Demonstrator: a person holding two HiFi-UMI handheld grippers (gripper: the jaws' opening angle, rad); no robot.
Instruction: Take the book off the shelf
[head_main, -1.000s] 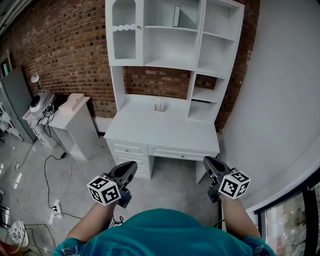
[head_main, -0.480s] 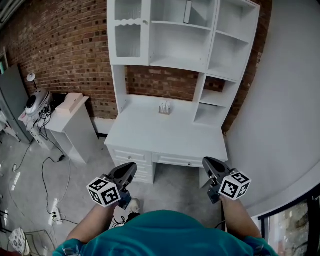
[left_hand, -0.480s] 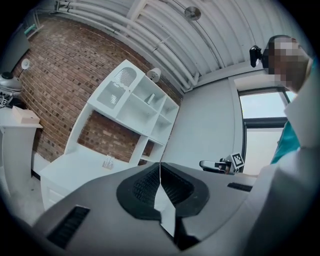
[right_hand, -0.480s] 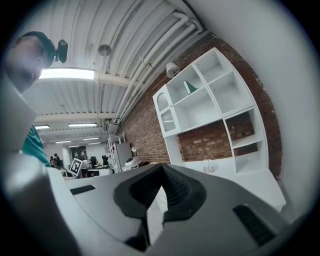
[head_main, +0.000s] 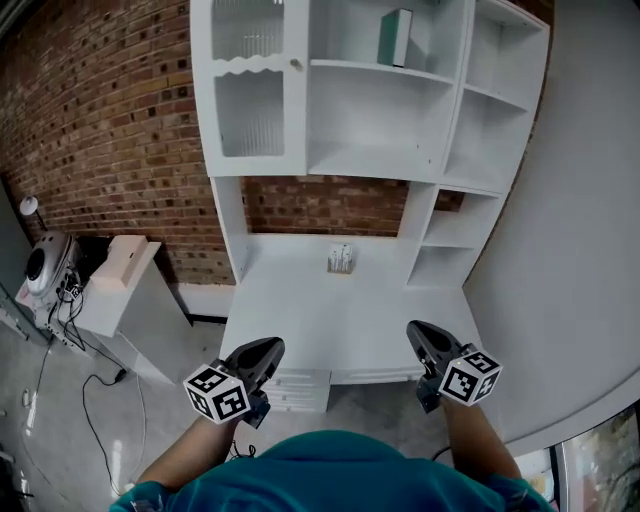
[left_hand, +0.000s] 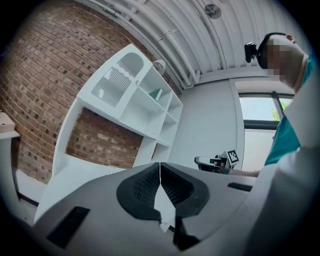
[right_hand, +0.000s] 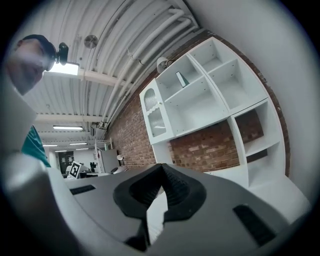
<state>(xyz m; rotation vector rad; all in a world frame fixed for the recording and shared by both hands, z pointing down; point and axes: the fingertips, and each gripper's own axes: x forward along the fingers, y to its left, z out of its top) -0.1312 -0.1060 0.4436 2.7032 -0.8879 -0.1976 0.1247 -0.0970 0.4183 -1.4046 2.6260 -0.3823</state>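
Observation:
A thin teal book stands upright on the top middle shelf of the white shelf unit; it shows small in the left gripper view and the right gripper view too. My left gripper hangs low at the desk's front left, jaws shut, nothing between them. My right gripper is at the desk's front right, also shut and empty. Both are far below the book.
A white desk with drawers sits under the shelves, a small clear holder on its top. A glass-door cupboard is at the upper left. A white side cabinet with devices and cables stands left. Brick wall behind, white wall right.
The view has come closer to the desk and tilted up; the shelves and book look bigger and lower in frame. Both grippers stay shut in about the same spots.

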